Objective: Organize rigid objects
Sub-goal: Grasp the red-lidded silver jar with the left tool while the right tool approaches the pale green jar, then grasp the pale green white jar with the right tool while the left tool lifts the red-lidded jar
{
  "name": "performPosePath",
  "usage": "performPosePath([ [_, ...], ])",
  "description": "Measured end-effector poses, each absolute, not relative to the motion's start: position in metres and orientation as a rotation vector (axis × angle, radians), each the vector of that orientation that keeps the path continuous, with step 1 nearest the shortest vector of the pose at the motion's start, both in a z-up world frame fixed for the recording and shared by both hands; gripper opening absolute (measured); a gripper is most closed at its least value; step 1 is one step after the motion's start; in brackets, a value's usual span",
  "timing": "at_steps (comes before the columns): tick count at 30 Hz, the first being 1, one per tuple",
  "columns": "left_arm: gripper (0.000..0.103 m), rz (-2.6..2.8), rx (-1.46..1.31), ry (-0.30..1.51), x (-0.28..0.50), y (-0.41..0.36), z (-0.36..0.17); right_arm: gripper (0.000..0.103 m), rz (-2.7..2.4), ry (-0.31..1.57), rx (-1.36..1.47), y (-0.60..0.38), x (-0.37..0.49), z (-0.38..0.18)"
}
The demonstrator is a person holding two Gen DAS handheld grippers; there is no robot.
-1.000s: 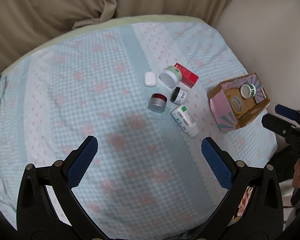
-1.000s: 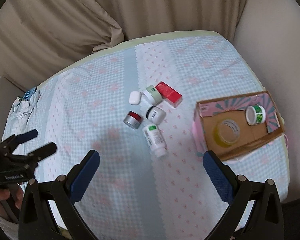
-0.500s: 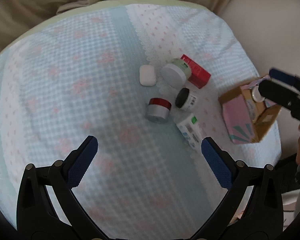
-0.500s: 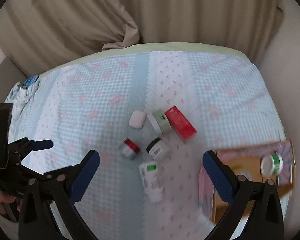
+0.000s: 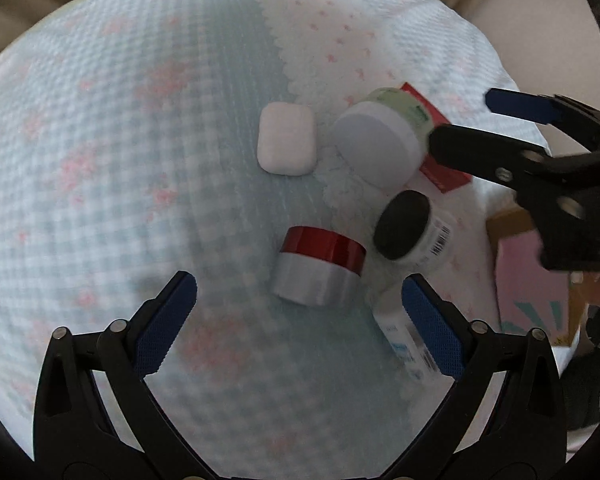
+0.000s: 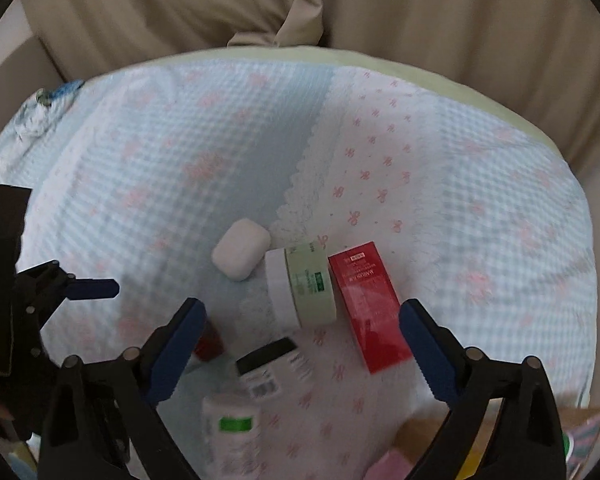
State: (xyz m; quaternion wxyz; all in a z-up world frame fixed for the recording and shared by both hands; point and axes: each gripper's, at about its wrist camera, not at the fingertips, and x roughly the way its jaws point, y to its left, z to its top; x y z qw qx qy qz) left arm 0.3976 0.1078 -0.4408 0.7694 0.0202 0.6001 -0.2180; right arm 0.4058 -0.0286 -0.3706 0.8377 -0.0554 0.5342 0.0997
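Progress, judged from the layout: mostly not done. Six items lie loose on the bed (image 5: pixel 100 160); the cardboard box (image 5: pixel 528 280) sits at 3 o'clock, contents hidden in both views.

Left to right in the left wrist view:
- left tongs (image 5: pixel 300 304): released, empty, hovering low with the red-lidded jar (image 5: pixel 320 268) between the tips.
- white case (image 5: pixel 286 138) at 12 o'clock of that jar, clearly apart.
- green-label jar (image 5: pixel 380 140) on its side, just beside the red carton (image 6: pixel 368 308).
- black-lidded jar (image 5: pixel 408 228) at 3 o'clock of the red-lidded jar, close.
- white bottle (image 6: pixel 230 428) lying down near 5 o'clock, partly behind the left tongs' right tip.
- right tongs (image 6: pixel 300 340): released, empty, above the green-label jar and black-lidded jar.

Versus 0.5 s ago: both tongs are lower and closer to the cluster. Objects show no shift. The box has slid towards the frame edge in both views and is now mostly hidden.

Likely next: one pick per tongs, then the box.
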Motion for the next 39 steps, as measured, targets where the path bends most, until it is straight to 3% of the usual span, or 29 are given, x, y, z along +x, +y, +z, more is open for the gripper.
performPosePath([
  [4, 0.094, -0.467, 0.051, 1.292, 0.399, 0.101, -0.459, 0.085, 0.231, 1.130, -0.151, -0.025, 0.419, -0.392],
  [11, 0.074, -0.495, 0.086, 1.281, 0.397, 0.088, -0.478, 0.059, 0.261, 1.102, -0.221, -0.013, 0.429, -0.413],
  [19, 0.053, -0.511, 0.153, 1.240, 0.400, 0.068, -0.483, 0.042, 0.261, 1.094, -0.253, -0.008, 0.431, -0.427],
  [39, 0.051, -0.451, -0.069, 1.287, 0.401, 0.123, -0.461, 0.041, 0.189, 1.099, -0.088, -0.018, 0.417, -0.401],
])
